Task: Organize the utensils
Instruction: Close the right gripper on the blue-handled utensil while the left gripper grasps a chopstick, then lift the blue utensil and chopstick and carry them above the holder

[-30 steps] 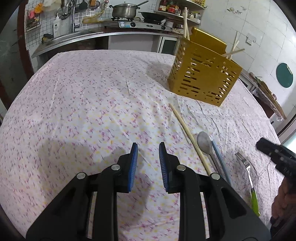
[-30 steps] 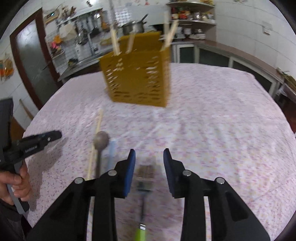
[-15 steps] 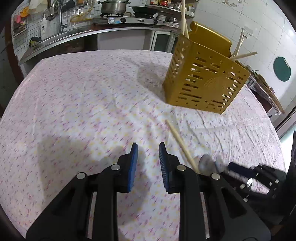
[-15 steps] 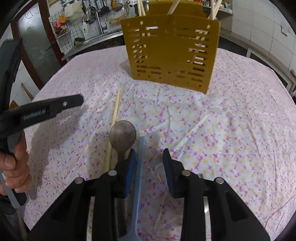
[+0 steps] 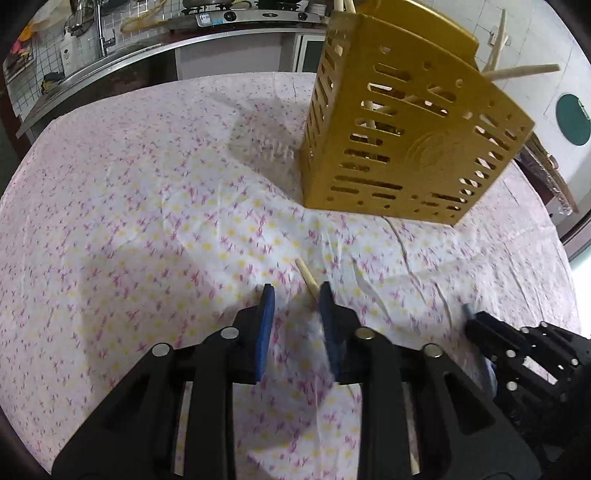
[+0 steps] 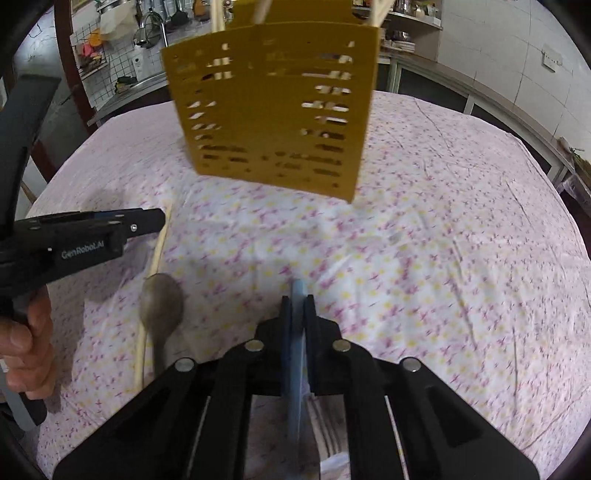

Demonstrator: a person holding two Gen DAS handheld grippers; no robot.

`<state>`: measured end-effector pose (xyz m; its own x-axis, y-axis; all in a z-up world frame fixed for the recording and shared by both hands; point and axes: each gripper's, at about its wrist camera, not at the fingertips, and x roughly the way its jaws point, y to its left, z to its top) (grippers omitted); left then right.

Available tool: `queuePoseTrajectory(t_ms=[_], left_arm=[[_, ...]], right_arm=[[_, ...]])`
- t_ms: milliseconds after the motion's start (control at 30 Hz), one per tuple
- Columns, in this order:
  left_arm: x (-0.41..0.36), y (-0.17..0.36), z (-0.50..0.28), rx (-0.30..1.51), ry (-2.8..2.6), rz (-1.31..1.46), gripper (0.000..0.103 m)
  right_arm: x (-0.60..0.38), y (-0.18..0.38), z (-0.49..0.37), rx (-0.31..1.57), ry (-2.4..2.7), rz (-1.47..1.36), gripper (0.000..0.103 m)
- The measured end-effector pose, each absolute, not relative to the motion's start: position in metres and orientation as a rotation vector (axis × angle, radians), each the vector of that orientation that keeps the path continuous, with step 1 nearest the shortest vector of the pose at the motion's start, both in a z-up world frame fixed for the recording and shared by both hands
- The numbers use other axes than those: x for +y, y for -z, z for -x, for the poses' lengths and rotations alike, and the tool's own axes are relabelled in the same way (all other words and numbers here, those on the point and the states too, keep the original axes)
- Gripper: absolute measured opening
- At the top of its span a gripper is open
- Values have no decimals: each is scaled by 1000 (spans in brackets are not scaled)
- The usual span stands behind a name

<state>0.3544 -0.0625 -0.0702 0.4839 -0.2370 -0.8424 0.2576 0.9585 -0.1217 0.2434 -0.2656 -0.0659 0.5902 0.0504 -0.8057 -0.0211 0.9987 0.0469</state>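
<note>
A yellow slotted utensil basket (image 5: 406, 147) stands on the flowered tablecloth and holds several wooden chopsticks; it also shows in the right wrist view (image 6: 273, 110). My right gripper (image 6: 296, 301) is shut on a pale blue utensil handle (image 6: 295, 354), held just above the cloth. My left gripper (image 5: 293, 295) is open, with its right finger beside a wooden chopstick (image 5: 308, 278) lying on the cloth. A metal spoon (image 6: 162, 306) and that chopstick (image 6: 157, 258) lie left of the right gripper. A fork's tines (image 6: 327, 432) show under the right gripper.
The right gripper (image 5: 517, 354) shows at the lower right of the left wrist view. A kitchen counter with a sink and stove (image 5: 184, 33) runs behind the table. The table's right edge (image 5: 565, 236) is near a wall.
My right gripper has shut on the blue handle and lifted it off the cloth. Both grippers have moved closer to the basket; my left one now reaches the chopstick.
</note>
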Motion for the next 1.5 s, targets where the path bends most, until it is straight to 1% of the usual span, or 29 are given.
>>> queuePoseTrajectory(t_ms=[167, 200, 233, 333, 367, 400, 500, 567, 1100, 1500], left_arm=[[-80, 72, -366, 1042, 290, -80, 28], [-84, 72, -366, 1044, 290, -101, 32], [-88, 72, -366, 1044, 292, -119, 33], [-94, 73, -364, 1030, 271, -153, 31], [-96, 75, -364, 1026, 263, -153, 24], [-97, 75, -364, 1024, 255, -151, 14], [-99, 72, -363, 1022, 252, -151, 6], [-98, 70, -360, 1017, 250, -148, 3], [-75, 6, -302, 875, 280, -42, 4], [-52, -62, -273, 666, 281, 4, 4]], right_arm=[[-277, 66, -254, 940, -40, -39, 8], [-279, 66, -257, 942, -40, -42, 8], [-281, 66, -259, 942, -40, -43, 8], [-285, 66, -264, 941, -41, -44, 8], [-288, 66, -266, 939, -37, -46, 8], [-290, 65, -267, 937, -33, -50, 8], [-295, 62, -268, 928, -27, -63, 8], [-297, 58, -268, 919, -23, -65, 8], [-315, 10, -246, 800, -21, -113, 8], [-324, -44, -219, 659, -38, -132, 8]])
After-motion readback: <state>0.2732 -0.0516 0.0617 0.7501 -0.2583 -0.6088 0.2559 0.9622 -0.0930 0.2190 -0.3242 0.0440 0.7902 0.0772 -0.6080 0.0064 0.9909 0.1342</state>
